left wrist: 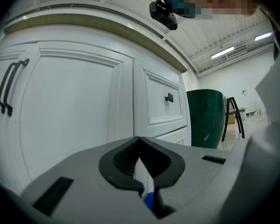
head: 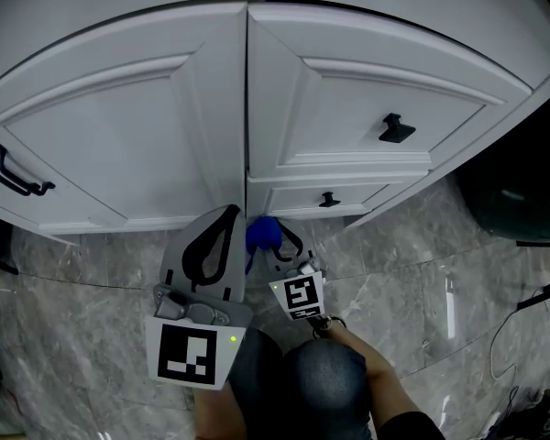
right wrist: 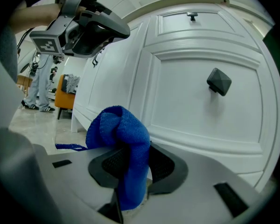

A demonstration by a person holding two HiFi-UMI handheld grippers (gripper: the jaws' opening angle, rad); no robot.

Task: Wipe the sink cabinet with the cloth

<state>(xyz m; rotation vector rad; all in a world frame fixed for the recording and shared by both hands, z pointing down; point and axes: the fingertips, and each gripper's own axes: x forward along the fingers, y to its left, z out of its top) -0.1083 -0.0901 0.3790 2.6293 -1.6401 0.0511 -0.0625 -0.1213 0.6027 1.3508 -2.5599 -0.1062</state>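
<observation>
The right gripper [right wrist: 132,149] has its fingers pinching the blue cloth [right wrist: 122,129], held near the sink cabinet's [head: 348,90] bottom edge by the lower drawer [head: 353,196]; the left gripper [left wrist: 140,146], fingers pressed together, is empty; most of the wiping likely remains.

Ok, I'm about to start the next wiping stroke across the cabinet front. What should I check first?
1. Cloth clamped: ok. The blue cloth sits between the right claw's jaws.
2. Cloth ahead of the tips: ok. A bunched fold sticks out past them.
3. Cloth touching the sink cabinet: cannot tell. It is close to the base near the door seam, but contact is not shown.
4. Left claw out of the way: ok. It is shut, empty, to the cloth's left.
5. Path free of hardware: not ok. The black knob on the lower drawer lies just right of the cloth.
</observation>
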